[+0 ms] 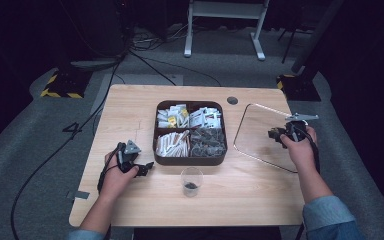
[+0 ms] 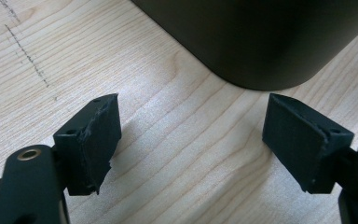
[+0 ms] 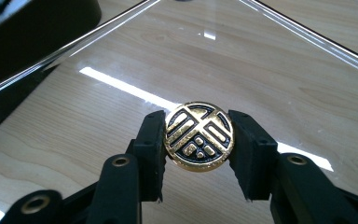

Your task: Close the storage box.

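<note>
1. gripping the round gold-and-black knob (image 3: 199, 136) of the clear glass lid (image 1: 260, 131) is the step in hand; the right gripper (image 3: 199, 154) pinches this knob from both sides, one pad on each edge.
2. the lid sits over the right part of the wooden table (image 1: 130, 105), just right of the dark divided tray (image 1: 189, 161); whether it touches the tabletop cannot be told.
3. keep the squeeze steady and centred on the knob, since the knob looks smooth and could slip sideways out of the pads.
4. hold the lid level while carrying it, so its edge does not catch the tray wall or the small glass cup (image 1: 191, 181) in front of the tray.
5. the right hand (image 1: 300, 147) holds its gripper out over the lid, forearm coming in from the lower right, jaws pointing toward the tray.
6. the left gripper (image 2: 191, 140) rests low by the tray's front left corner, its jaws spread wide with bare wood between them, holding nothing.
7. the left hand (image 1: 120, 175) lies near the table edge, wrist close to the surface.
</note>
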Motion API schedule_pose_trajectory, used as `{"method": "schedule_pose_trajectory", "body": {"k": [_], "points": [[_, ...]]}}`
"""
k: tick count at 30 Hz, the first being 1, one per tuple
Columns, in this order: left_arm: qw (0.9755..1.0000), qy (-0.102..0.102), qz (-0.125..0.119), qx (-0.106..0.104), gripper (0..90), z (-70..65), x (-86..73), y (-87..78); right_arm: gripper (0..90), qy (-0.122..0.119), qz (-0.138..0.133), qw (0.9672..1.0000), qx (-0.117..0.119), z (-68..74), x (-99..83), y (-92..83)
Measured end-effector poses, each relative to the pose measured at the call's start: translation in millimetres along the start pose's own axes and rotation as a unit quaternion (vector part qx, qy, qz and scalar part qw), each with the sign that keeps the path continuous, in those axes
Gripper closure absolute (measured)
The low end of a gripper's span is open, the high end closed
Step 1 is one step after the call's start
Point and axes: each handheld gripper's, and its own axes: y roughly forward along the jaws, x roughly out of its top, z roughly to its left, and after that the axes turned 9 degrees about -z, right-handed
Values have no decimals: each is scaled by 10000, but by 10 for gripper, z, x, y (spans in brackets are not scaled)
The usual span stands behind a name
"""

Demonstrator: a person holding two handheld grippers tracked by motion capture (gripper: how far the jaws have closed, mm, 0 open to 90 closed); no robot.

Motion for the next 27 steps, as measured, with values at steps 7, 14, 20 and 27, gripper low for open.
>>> {"method": "schedule_pose_trajectory", "body": {"k": [7,14,20,27], "points": [[10000,1,2,-1,199,0,0,0,589,-67,-136,9999,65,54,126,-89],[10000,-21,-8,12,197,-6,0,2,589,-113,-214,9995,202,141,241,-130],[10000,-29,-4,7,198,-9,-1,1,589,-218,-256,9987,377,303,374,-126],[10000,-11,-4,-6,195,-4,1,2,589,-416,-319,9967,616,546,549,-84]]}}
